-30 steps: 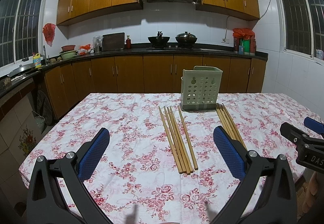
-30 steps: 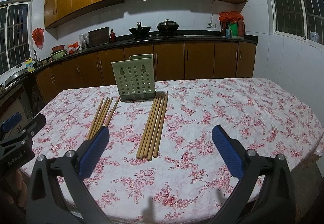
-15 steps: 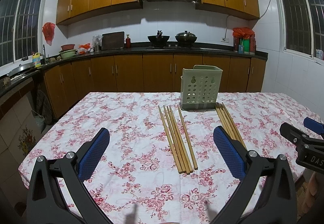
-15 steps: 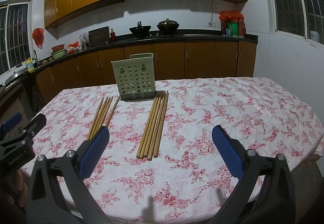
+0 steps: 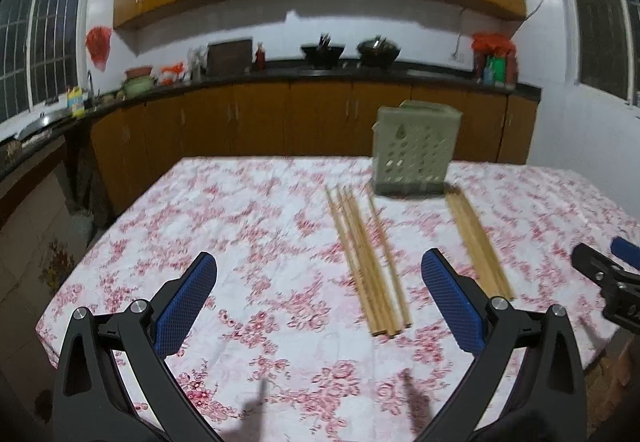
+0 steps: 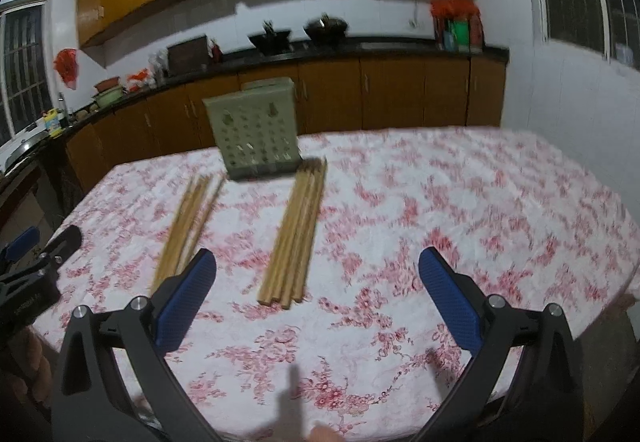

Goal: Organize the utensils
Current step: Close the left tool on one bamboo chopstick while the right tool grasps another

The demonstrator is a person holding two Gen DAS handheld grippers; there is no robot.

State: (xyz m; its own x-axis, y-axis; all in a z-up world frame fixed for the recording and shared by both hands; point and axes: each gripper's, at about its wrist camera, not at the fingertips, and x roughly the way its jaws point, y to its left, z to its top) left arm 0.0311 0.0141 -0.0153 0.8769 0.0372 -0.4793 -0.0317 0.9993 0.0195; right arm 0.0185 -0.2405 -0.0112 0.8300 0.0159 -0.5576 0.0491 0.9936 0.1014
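Two bundles of wooden chopsticks lie on the floral tablecloth. The left bundle (image 5: 368,258) (image 6: 188,218) and the right bundle (image 5: 476,238) (image 6: 298,230) point toward a pale green perforated utensil holder (image 5: 412,150) (image 6: 256,130) that stands upright at the far side. My left gripper (image 5: 318,294) is open and empty above the near table, just left of the left bundle's near ends. My right gripper (image 6: 316,290) is open and empty, with the right bundle's near ends between its fingers' line of sight. Each gripper shows at the other view's edge.
The table (image 5: 240,226) has a pink floral cloth, with its edges near on the left and right. Brown kitchen cabinets and a black counter (image 5: 280,78) with pots run behind it. White tiled walls and windows flank the room.
Both grippers have moved forward and tilted down toward the table. The views are now motion-blurred. The chopsticks and holder have not moved.
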